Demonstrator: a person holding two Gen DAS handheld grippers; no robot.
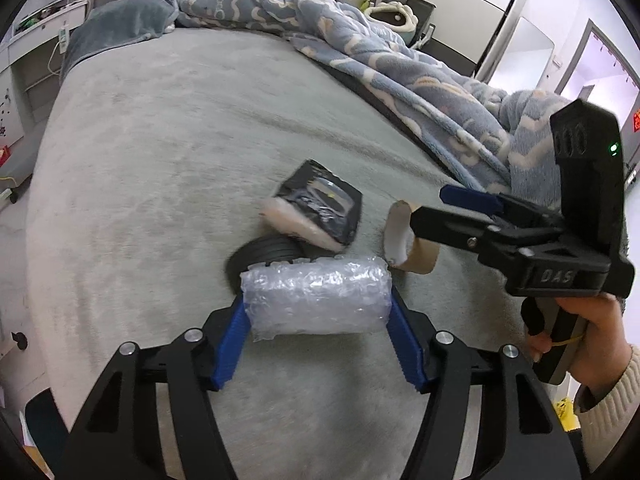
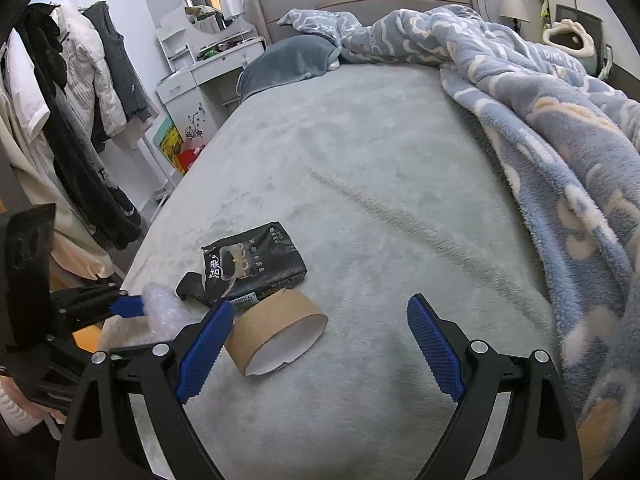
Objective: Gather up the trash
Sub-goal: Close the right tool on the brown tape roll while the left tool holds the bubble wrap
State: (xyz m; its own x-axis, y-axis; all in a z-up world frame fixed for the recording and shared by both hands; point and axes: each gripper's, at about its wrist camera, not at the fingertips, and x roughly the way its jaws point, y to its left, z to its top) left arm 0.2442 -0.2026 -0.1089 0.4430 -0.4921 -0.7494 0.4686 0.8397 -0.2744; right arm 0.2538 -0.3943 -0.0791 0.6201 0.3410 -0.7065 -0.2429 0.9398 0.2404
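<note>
Our left gripper (image 1: 318,308) has its blue pads against both ends of a bubble-wrap wad (image 1: 318,298), so we read it as clamped on that, jaws only partly closed because the wad is wide. Our right gripper (image 2: 320,344) is wide open and holds nothing; its left pad sits just beside the cardboard tube (image 2: 276,334), which lies on its side on the grey bed sheet (image 2: 360,160), open end facing us. In the left view one jaw looks to be at or inside the tube's mouth, but we cannot tell if it touches.

Just beyond the tube lies a black tissue pack (image 2: 254,264), and beside that a dark rubbery ring (image 1: 260,258), half under the pack. A blue patterned blanket (image 2: 560,140) is bunched along the right side of the bed.

Risks, as we judge them: the wad is soft and slick, so it could squeeze out of the pads. The tube can roll away on the plush sheet if nudged off-centre, or crush if pinched hard. The two grippers are close and could bump.
</note>
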